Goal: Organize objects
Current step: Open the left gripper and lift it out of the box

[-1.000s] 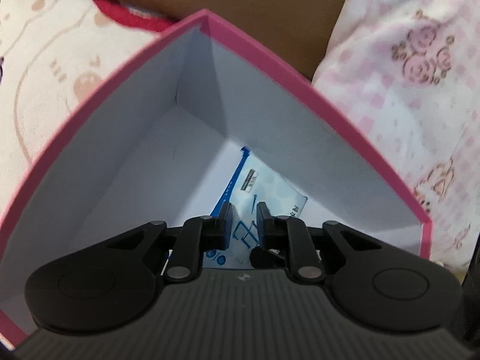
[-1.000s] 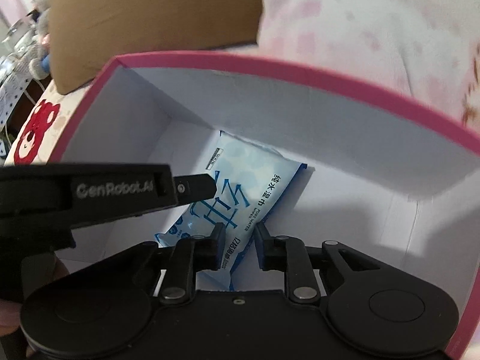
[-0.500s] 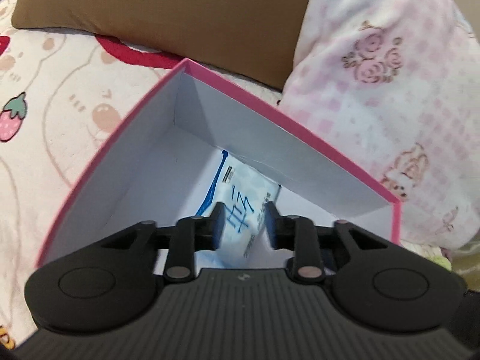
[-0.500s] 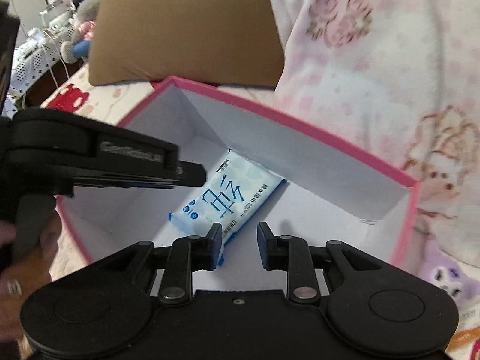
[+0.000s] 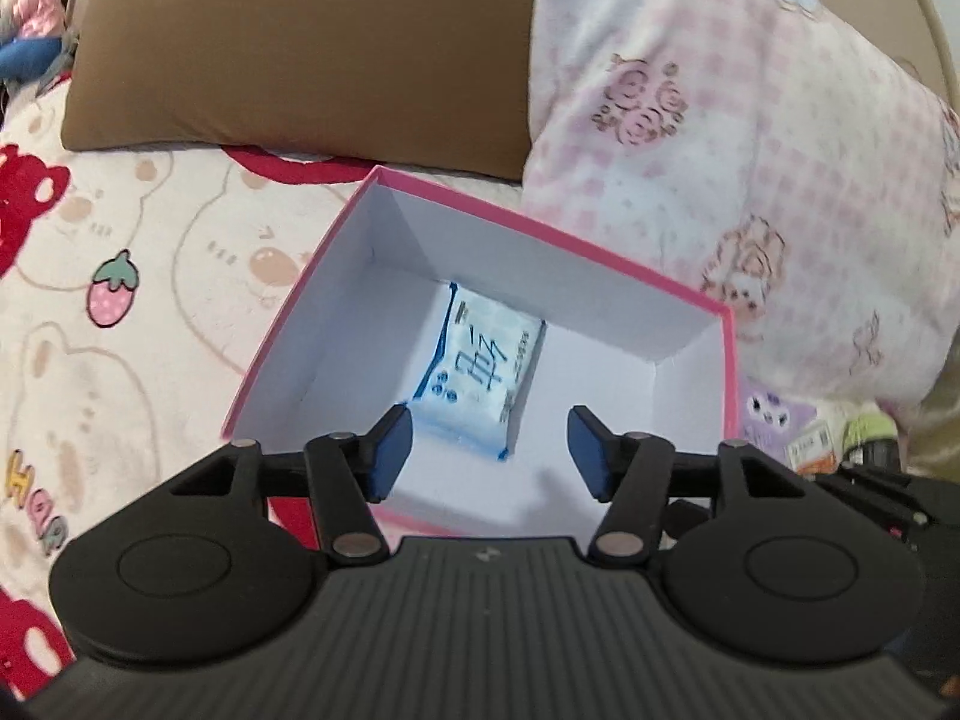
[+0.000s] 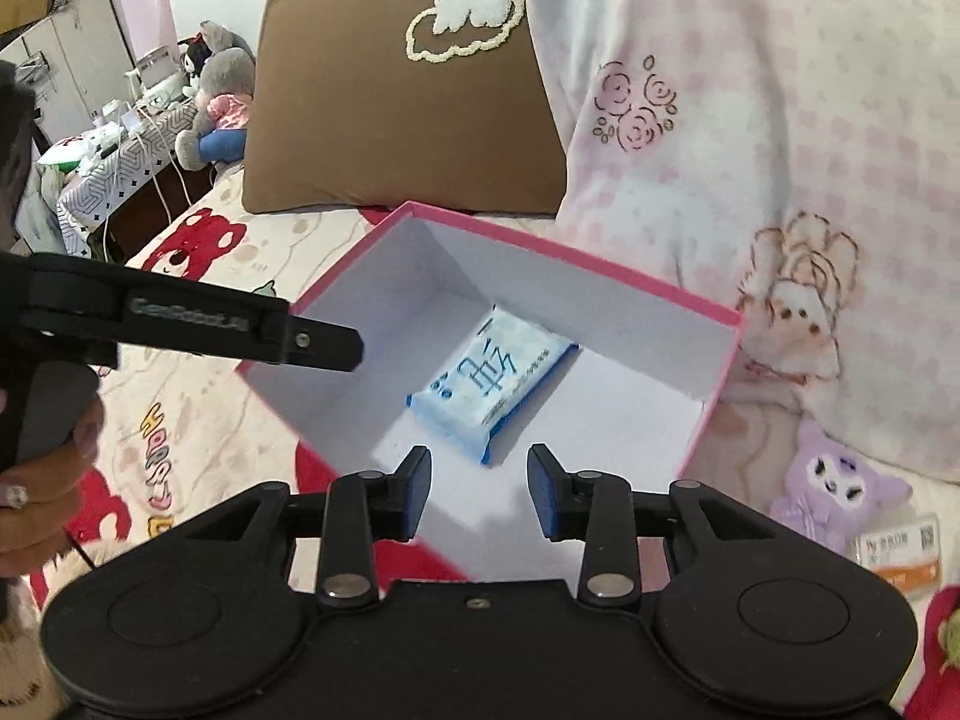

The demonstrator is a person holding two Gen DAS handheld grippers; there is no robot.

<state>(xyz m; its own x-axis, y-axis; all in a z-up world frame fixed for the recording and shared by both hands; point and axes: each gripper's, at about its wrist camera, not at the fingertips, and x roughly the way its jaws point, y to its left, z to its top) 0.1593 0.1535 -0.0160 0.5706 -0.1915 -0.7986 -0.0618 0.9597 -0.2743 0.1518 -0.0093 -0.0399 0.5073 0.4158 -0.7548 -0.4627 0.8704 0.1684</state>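
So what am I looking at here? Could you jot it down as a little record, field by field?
setting: a bed with a cartoon-print sheet
container: pink box, white inside, lid off
in the box: one blue-and-white wet wipes pack lying flat near the far wall
left gripper: above the box, jaws have just been opening, nothing between them
right gripper: above the box's near edge, jaws have just been opening, empty
behind the box: brown pillow, pink checked blanket
beside the box: purple plush toy
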